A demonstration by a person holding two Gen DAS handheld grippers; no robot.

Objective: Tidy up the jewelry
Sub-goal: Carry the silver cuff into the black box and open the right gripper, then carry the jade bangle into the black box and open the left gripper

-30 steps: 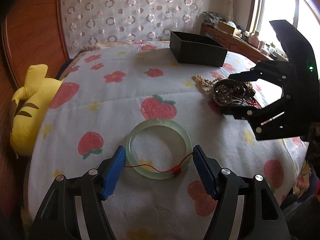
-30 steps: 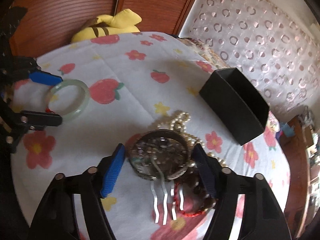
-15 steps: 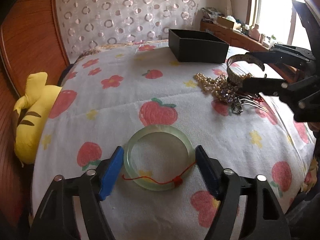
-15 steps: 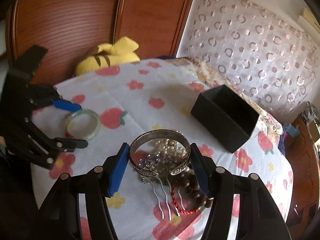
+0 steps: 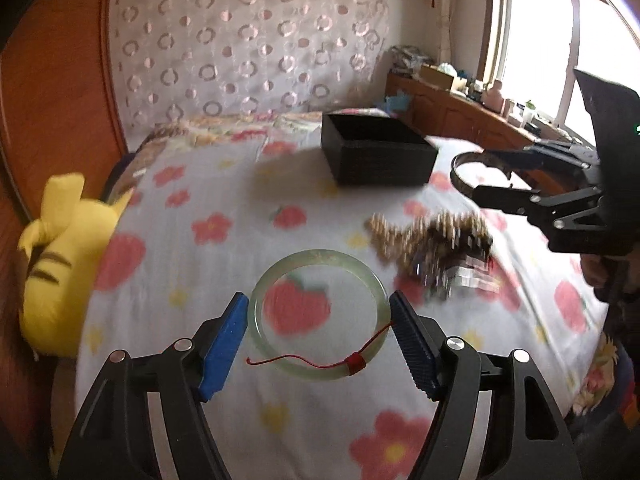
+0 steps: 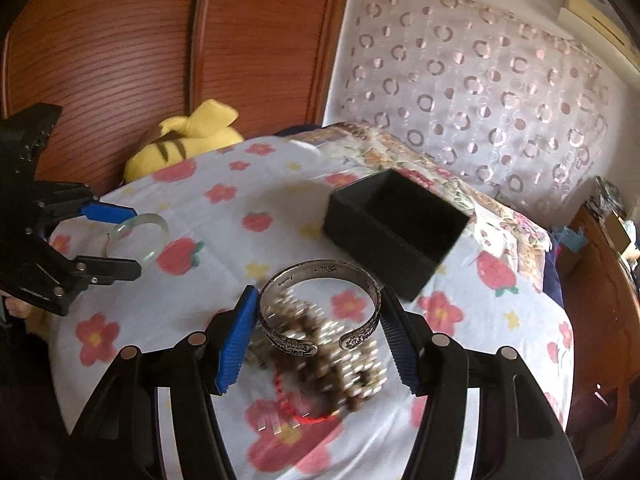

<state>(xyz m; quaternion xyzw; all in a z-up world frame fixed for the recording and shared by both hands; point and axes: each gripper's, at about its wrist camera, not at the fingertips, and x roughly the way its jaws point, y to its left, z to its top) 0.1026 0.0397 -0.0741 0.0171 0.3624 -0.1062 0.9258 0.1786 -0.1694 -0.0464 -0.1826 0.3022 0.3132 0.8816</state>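
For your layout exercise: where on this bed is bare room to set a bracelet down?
Bare bedspread lies between the yellow plush, black box and jade bangle. It is crowded at the jewelry pile.

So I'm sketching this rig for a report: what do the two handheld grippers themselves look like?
Both match: the left gripper and right gripper have matte black linkage arms with round silver pivot pins and ribbed blue pads on the jaws. A small green light shows on the right one's black body. No cables or sleeves visible.
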